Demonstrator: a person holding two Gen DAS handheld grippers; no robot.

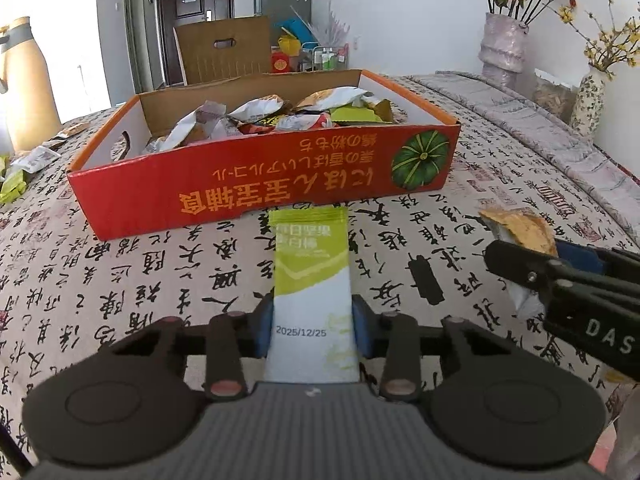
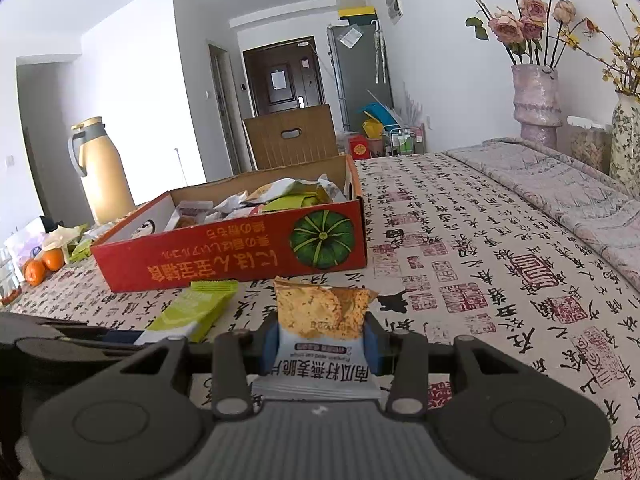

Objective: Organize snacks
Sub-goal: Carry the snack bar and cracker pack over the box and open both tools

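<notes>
My left gripper (image 1: 313, 320) is shut on a long green and white snack packet (image 1: 310, 256), its blue pads pressing both sides. The packet points at the red cardboard box (image 1: 256, 184) just ahead, which holds several snack packets. My right gripper (image 2: 320, 340) is shut on a white packet with an orange cracker print (image 2: 320, 308), held above the patterned tablecloth in front of the red box (image 2: 224, 256). The right gripper (image 1: 520, 264) shows at the right of the left wrist view with its cracker packet (image 1: 516, 228). The green packet (image 2: 192, 312) lies to its left.
Loose packets (image 1: 24, 168) lie on the table left of the box, near oranges (image 2: 44, 266) and a tan thermos jug (image 2: 100, 168). A brown carton (image 2: 292, 136) stands behind the box. Flower vases (image 2: 536, 100) and a folded cloth ridge (image 2: 560, 192) line the right side.
</notes>
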